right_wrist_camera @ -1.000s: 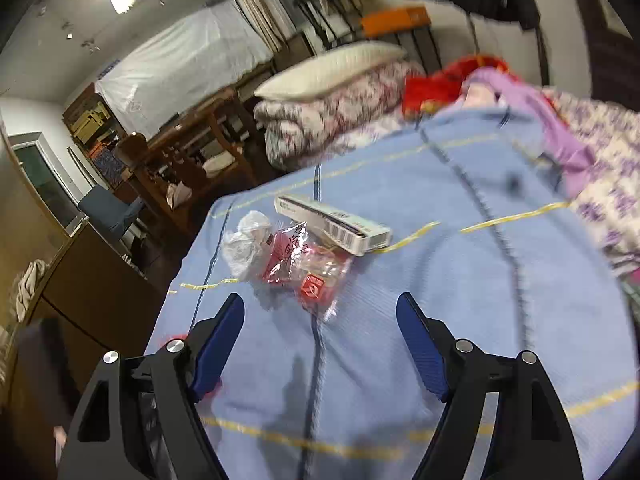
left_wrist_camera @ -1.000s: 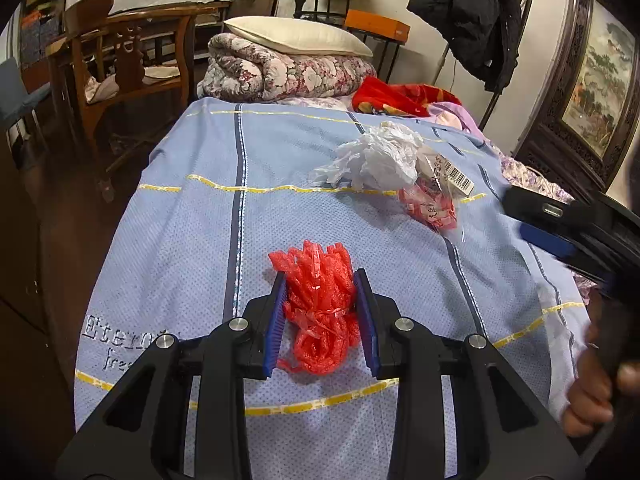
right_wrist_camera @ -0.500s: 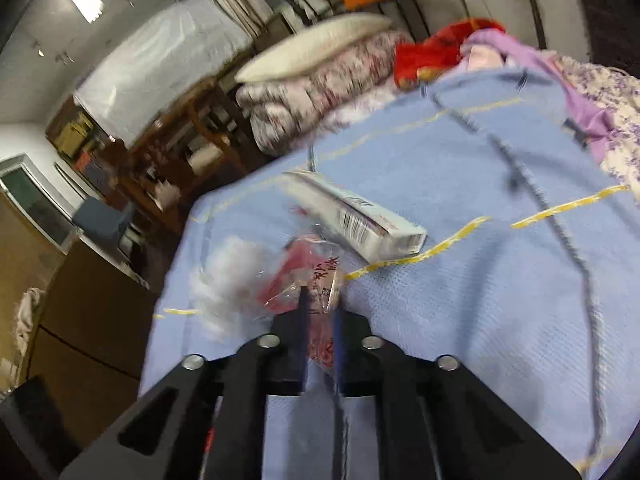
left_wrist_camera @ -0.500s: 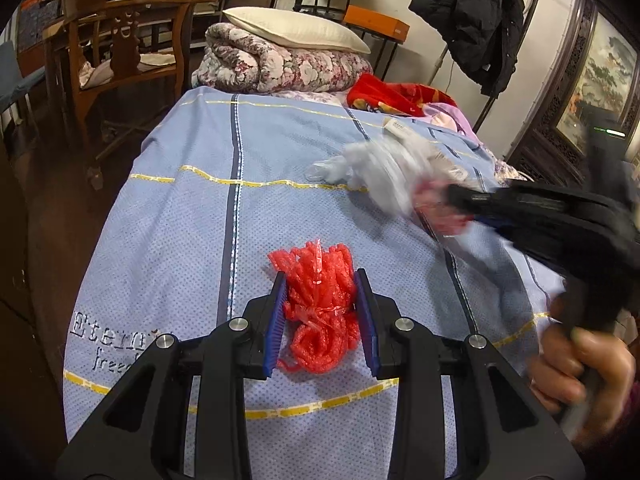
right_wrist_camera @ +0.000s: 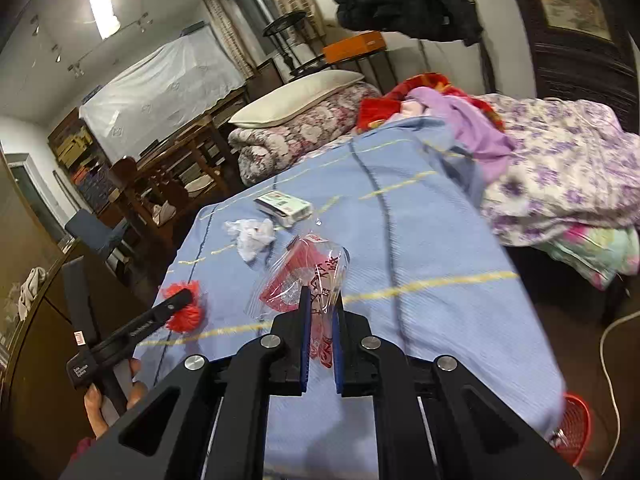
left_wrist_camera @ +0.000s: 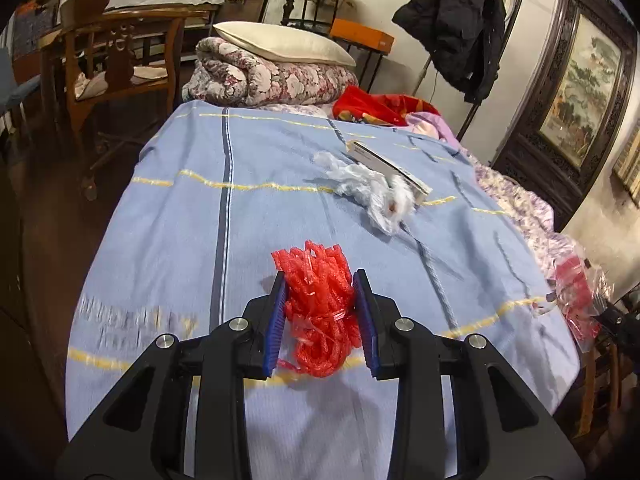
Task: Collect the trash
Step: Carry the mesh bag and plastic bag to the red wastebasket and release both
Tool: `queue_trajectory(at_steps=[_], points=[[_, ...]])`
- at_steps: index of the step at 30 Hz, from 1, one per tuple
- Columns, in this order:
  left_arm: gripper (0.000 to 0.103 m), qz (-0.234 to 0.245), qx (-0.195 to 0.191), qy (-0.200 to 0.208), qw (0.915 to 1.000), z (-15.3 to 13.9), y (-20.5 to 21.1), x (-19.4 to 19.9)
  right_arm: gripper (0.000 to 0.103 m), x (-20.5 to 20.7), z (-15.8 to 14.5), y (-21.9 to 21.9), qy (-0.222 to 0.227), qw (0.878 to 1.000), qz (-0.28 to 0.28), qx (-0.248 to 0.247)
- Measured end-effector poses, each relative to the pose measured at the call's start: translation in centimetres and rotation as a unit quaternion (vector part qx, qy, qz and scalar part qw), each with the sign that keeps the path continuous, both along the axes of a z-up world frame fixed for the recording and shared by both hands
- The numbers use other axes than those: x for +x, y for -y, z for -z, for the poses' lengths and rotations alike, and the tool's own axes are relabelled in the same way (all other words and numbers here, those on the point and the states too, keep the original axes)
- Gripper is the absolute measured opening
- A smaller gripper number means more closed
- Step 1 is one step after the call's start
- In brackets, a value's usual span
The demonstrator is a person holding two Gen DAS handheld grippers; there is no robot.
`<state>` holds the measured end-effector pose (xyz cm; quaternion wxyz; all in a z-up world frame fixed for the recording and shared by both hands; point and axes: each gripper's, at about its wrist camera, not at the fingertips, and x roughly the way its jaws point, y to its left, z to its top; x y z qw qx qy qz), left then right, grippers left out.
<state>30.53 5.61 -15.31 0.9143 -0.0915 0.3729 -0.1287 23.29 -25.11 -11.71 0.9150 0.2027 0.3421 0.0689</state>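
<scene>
Blue bedspread [left_wrist_camera: 168, 240], bare near edge, white wad [left_wrist_camera: 372, 192] midway

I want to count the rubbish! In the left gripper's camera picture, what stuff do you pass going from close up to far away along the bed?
Red net bundle pinched in the left gripper → crumpled white plastic bag → long white box → rolled flowery quilt → pillow lying on top of it.

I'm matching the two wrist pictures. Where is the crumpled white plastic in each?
Left wrist: white plastic right of centre, beside the flat box.
Right wrist: white plastic left of centre, just below that box.
Shared landmark: the pillow on the floral quilt.
</scene>
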Motion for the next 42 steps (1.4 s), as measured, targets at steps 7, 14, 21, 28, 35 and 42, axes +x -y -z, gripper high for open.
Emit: queue_trajectory(at_steps=[7, 14, 21, 28, 35, 42], points=[[0.035, 0.005, -0.026, -0.01, 0.9996, -0.7, 0.0, -5.0, 0.01, -4.7, 0.3, 3.7, 0.003, 1.0, 0.023, 0.011], [0.035, 0.047, -0.033, 0.005, 0.9984, -3.4, 3.6, -7.9, 0.01, -8.3, 1.3, 7.8, -0.002, 0.998, 0.059, 0.038], [0.035, 0.111, -0.019, 0.018, 0.9935, -4.7, 10.1, -10.1, 0.01, -12.0, 2.6, 13.1, -0.019, 0.993, 0.108, 0.036], [0.035, 0.186, 0.0, 0.009, 0.9824, -4.1, 17.3, -11.3, 0.012, -14.5, 7.1, 19.5, -0.081, 0.981, 0.16, 0.07], [0.035, 0.252, 0.021, -0.009, 0.9674, -2.5, 22.9, -12.4, 0.012, -15.4, 14.9, 23.9, -0.176, 0.957, 0.202, 0.114], [0.035, 0.29, 0.035, -0.029, 0.9561, -1.0, 25.8, -13.8, 0.034, -15.4, 24.1, 25.7, -0.273, 0.927, 0.222, 0.134]])
